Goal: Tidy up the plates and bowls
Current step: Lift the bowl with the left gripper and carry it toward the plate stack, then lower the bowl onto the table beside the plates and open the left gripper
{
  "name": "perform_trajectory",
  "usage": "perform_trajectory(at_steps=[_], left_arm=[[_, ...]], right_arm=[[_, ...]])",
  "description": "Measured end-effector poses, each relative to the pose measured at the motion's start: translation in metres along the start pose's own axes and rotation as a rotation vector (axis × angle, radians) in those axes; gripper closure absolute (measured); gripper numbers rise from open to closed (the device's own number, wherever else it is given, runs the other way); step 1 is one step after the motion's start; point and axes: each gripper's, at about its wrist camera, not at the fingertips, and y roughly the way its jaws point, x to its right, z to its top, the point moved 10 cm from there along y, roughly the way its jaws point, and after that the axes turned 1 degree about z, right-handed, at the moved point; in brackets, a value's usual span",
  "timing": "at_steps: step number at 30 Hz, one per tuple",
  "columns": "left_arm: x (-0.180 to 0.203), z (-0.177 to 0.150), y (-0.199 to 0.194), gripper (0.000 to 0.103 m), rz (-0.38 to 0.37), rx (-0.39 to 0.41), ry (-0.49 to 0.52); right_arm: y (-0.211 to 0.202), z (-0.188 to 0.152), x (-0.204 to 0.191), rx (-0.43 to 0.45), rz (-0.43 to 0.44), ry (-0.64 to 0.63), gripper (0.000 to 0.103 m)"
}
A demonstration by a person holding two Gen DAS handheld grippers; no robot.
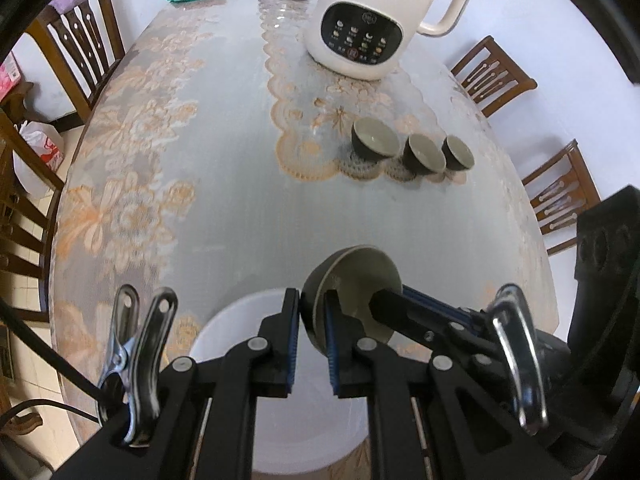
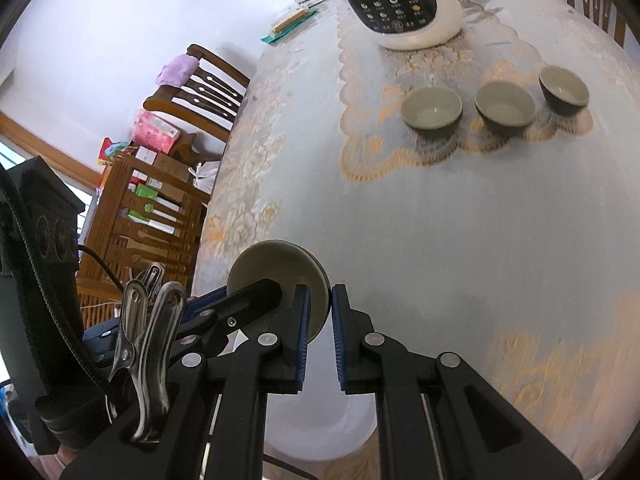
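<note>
Black grippers (image 1: 312, 300) (image 2: 319, 300) angled down, sharing bowl (image 1: 352, 276)

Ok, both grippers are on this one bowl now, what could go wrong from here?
1. The left gripper and right gripper each pinch only the rim of the bowl, which is tilted; uneven motion could twist it loose.
2. A drop might hit the white plate underneath.
</note>
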Motion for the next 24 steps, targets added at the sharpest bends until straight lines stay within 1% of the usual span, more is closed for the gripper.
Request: perform_trajectory(at_steps=[6,12,20,24], left_arm=[[0.009,-0.019,-0.001,0.092,-0.025,-0.015,0.014],[0.038,-0.026,0.001,0.092,-0.054,-0.019,0.080],[0.086,-0.040,0.019,0.092,-0.083,-0.054,0.131],[0.102,-0.047,0.040,0.092,-0.101,-0.091,0.113]], right_arm=[[-0.014,-0.013,0.001,0.030,-0.021,0.014,0.089],[-0.032,-0.021,0.019,0.068,-0.050,0.066,0.089],[-0.057,-0.032,0.063,0.057,-0.095,0.101,0.089],[-0.060,-0.037,0.089,0.040,-0.110,0.138,0.089]])
